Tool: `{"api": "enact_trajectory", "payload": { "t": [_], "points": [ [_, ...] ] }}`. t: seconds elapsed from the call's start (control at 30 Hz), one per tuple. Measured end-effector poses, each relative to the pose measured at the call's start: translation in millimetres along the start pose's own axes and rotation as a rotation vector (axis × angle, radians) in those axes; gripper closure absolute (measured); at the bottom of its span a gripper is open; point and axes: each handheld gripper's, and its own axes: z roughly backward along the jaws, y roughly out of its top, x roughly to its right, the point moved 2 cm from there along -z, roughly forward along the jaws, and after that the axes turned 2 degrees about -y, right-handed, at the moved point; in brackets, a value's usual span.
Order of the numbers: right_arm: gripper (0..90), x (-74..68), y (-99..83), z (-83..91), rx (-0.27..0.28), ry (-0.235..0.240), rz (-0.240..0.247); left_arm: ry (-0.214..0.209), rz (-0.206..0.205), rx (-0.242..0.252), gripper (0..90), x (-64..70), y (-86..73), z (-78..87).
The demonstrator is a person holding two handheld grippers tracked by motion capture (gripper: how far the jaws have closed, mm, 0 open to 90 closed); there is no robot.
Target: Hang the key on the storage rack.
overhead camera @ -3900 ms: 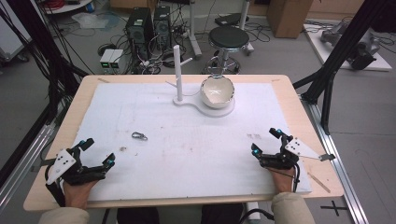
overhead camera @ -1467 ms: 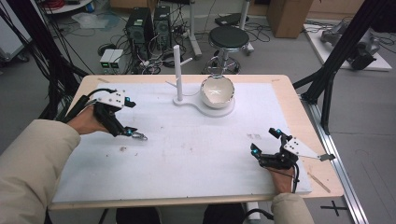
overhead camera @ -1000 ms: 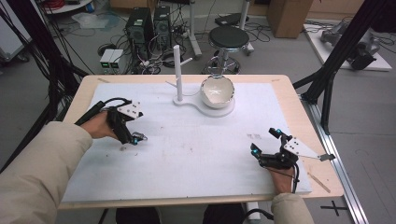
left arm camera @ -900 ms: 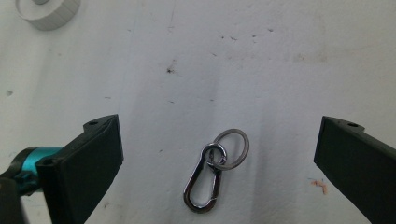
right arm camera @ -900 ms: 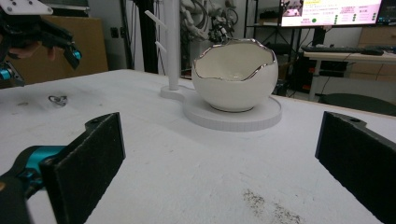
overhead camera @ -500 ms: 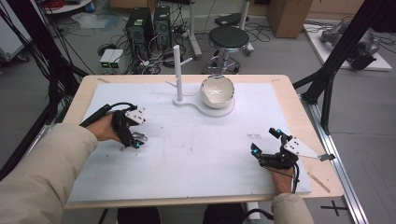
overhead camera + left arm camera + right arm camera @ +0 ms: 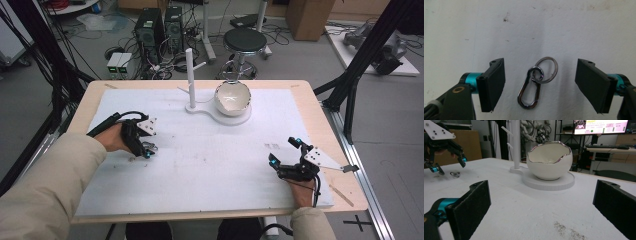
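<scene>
A small metal carabiner clip with a key ring (image 7: pixel 535 83) lies flat on the white mat, between the two open jaws of my left gripper (image 7: pixel 540 86), which points straight down over it and touches nothing. In the high view the left gripper (image 7: pixel 146 148) hovers over the clip (image 7: pixel 150 146) at the mat's left. From the right gripper view the clip (image 7: pixel 455 174) lies far off beside the left gripper (image 7: pixel 447 165). My right gripper (image 7: pixel 286 156) rests open near the front right edge, nothing between its jaws.
A white egg-shaped bowl (image 7: pixel 232 98) sits on a white base with an upright peg post (image 7: pixel 190 75) at the back centre. The bowl (image 7: pixel 549 162) and post (image 7: pixel 515 142) stand ahead of the right gripper. A white mat (image 7: pixel 210 165) covers the wooden table.
The left hand has travelled from the front left corner out over the clip and lowered, its open jaws now straddling it. The right gripper has stayed put.
</scene>
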Motion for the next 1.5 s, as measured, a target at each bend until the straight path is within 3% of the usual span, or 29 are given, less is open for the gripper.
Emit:
{"api": "enact_trajectory", "payload": {
  "t": [0.23, 0.53, 0.9, 1.5],
  "points": [
    [0.4, 0.0, 0.0, 0.0, 0.001, -0.002, -0.002, 0.001, -0.023, -0.032, 32.6, 0.8, -0.5, 0.0],
    [0.4, -0.4, -0.1, 0.4, -0.002, -0.001, -0.014, 0.014, -0.005, -0.056, 47.0, 1.5, 0.4, -0.6],
    [0.4, -0.1, -0.1, 0.3, -0.002, -0.003, -0.016, 0.025, -0.016, -0.078, 60.5, 1.4, 1.3, -0.7],
    [0.5, -0.1, -0.1, 0.3, -0.002, -0.003, -0.016, 0.021, -0.003, -0.058, 80.7, 0.6, 3.4, 1.1]
  ]
}}
